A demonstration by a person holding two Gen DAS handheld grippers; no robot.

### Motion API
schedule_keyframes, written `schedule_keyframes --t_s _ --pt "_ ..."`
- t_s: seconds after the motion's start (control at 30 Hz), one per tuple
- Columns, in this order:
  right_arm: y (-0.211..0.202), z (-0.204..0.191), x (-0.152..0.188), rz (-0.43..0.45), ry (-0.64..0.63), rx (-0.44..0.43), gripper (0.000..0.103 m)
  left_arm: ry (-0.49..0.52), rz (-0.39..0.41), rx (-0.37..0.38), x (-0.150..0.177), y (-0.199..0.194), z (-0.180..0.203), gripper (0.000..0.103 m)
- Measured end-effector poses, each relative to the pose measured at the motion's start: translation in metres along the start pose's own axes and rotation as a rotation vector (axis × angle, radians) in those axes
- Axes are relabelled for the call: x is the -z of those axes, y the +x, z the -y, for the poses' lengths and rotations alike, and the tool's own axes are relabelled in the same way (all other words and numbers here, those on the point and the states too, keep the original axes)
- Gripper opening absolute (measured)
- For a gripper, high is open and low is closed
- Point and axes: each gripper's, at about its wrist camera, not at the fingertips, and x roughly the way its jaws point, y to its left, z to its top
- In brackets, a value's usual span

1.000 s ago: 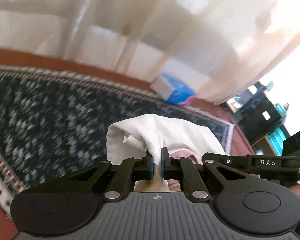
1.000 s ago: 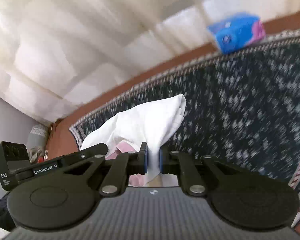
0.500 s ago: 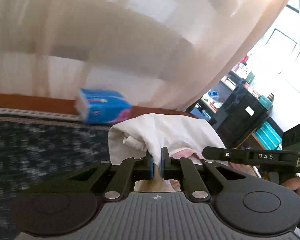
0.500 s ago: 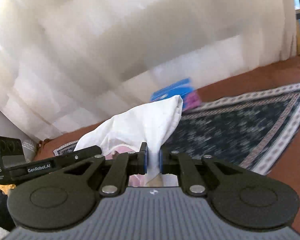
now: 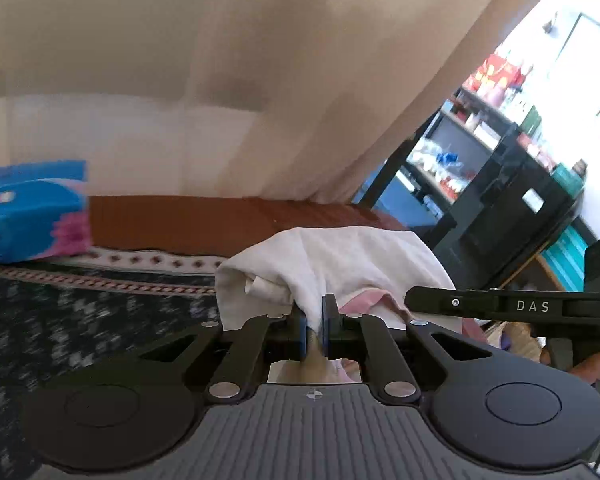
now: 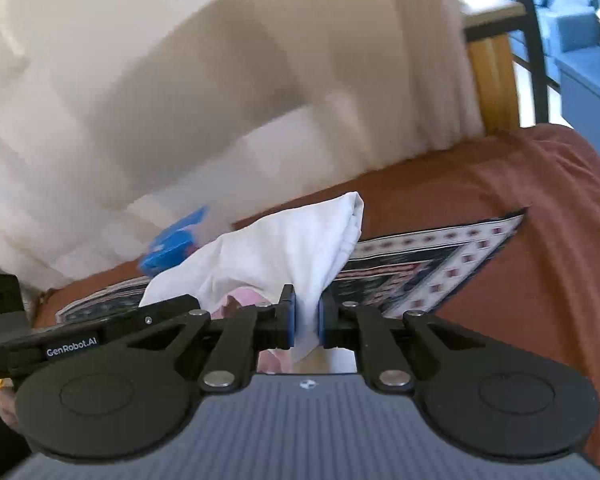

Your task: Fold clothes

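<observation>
You have the white garment (image 5: 340, 264) lifted clear of the patterned rug (image 5: 80, 320), pinched by both tools at once. In the left wrist view, your left tongs (image 5: 314, 332) sit at lower centre of the frame with the blue pads drawn together on a bunch of white cloth. The right tongs (image 6: 305, 322), at lower centre of the right wrist view, are clamped the same way on another part of the same cloth (image 6: 280, 252). A pink layer (image 5: 364, 298) shows under the white fabric, just right of centre; whether it is a lining or a second item, I cannot tell.

The garment bulges up ahead of both tools as a loose hump, not flat. In the left view the other tool's black arm crosses the right of the frame, so your two grips are close together.

My judgement: you are in the carrying or shaking-out phase, with the cloth airborne between two holds. Whether this comes ahead of spreading it out or partway through a fold is not settled here, since the bulk hangs below, out of sight.

Whatever follows calls for keeping both clamps firm, matching the height of the two tools, and watching the blue tissue pack (image 5: 28, 216) at the left edge of the frame.
</observation>
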Motion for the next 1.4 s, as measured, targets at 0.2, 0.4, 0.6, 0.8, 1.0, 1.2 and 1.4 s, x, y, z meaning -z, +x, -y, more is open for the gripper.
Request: schedule_keyframes --t_s 0.2,0.4,0.6,0.8,1.0,1.2,1.4 --pt "0.037 0.050 -0.018 -0.045 0.009 0.050 0.012 0.007 -0.066 -0.077 -0.005 0.066 0.004 0.004" --pt "0.067 0.081 -0.021 -0.083 0.001 0.103 0.018 0.035 -0.129 -0.208 -0.002 0.093 -0.009 0.052" --pt "0.049 0.083 -0.017 -0.011 -0.082 0.200 0.036 0.036 -0.107 -0.288 -0.008 0.058 -0.029 0.054" --pt "0.062 0.046 -0.030 0.027 -0.250 0.116 0.035 0.227 -0.052 -0.177 -0.027 0.076 0.022 0.055" --pt "0.103 0.041 -0.012 -0.028 -0.357 0.171 0.038 0.253 -0.162 -0.212 0.005 0.124 0.027 0.056" --pt "0.086 0.032 -0.015 -0.008 -0.368 0.180 0.039 0.254 -0.104 -0.238 0.003 0.101 0.041 0.059" --pt "0.074 0.032 0.007 -0.025 -0.376 0.196 0.046 0.216 -0.109 -0.265 0.029 0.103 0.049 0.062"
